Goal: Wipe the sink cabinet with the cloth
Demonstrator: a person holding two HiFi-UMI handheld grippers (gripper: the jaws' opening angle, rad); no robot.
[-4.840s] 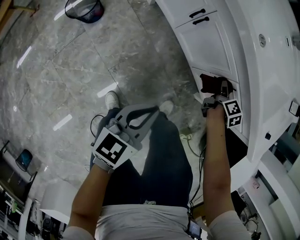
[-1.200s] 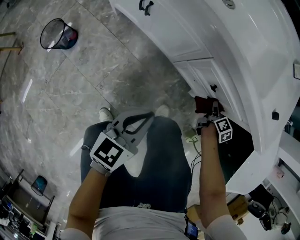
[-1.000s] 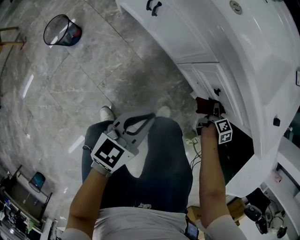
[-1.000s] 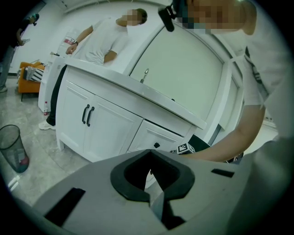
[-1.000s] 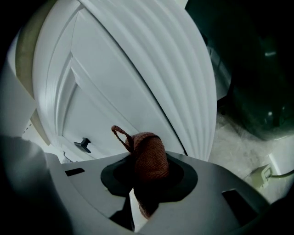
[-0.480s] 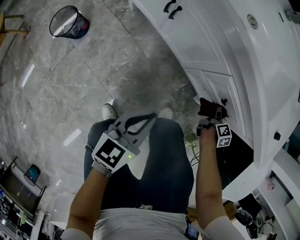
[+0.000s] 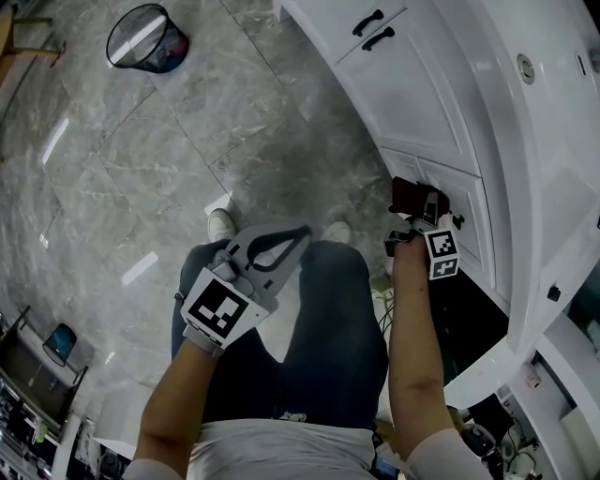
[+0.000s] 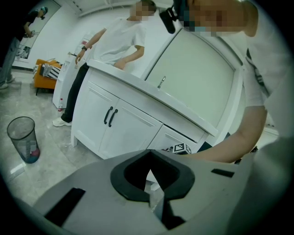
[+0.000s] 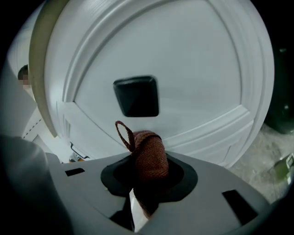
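Right gripper (image 9: 146,195) clamped on brown cloth (image 9: 149,153); left gripper (image 8: 154,202) closed, empty. Risk judged: cloth loop snagged on black drawer knob (image 9: 136,96), pulled free.

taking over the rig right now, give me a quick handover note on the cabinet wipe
Right gripper: shut on the reddish-brown knitted cloth, which points at a white drawer front of the white sink cabinet, just below its black square handle. Whether the cloth touches the panel can't be told.
Left gripper: shut, empty, held over the person's legs, away from the cabinet.
Done: nothing shows which panels are already wiped.
Left: probably wipe this drawer front, then the doors with black bar handles.
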